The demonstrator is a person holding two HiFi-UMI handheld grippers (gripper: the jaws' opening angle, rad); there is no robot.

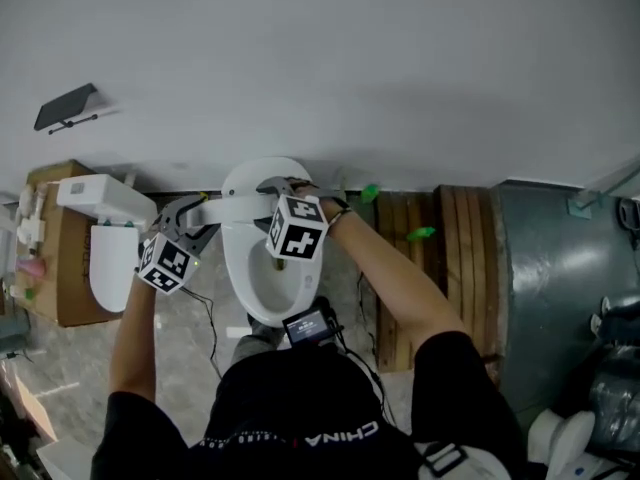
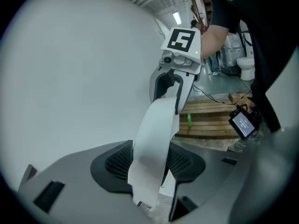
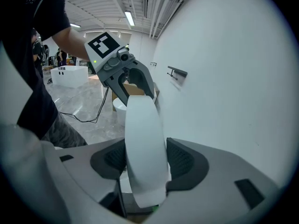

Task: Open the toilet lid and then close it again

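left gripper [image 1: 197,213]: i find its jaws closed on the left edge of the toilet lid [image 1: 240,208]. the lid stands near upright behind the bowl [image 1: 262,293], close to the wall. right gripper [image 1: 280,188]: its jaws clamp the lid's right edge.

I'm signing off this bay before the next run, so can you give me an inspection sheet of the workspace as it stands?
Surface: grey tiled floor; the toilet bowl stands against the white wall.
Job's things: toilet lid raised, seen edge-on above the open bowl.
Clutter: cardboard box and a white fixture at left; wooden pallet with green bits at right.
Grippers: left gripper and right gripper each have the lid's rim between their pads, no gap visible, at opposite sides.
Cables: black cable trails on the floor left of the bowl; small screen device in front of it.
Surroundings: dark bracket on the wall; grey metal panel at right.
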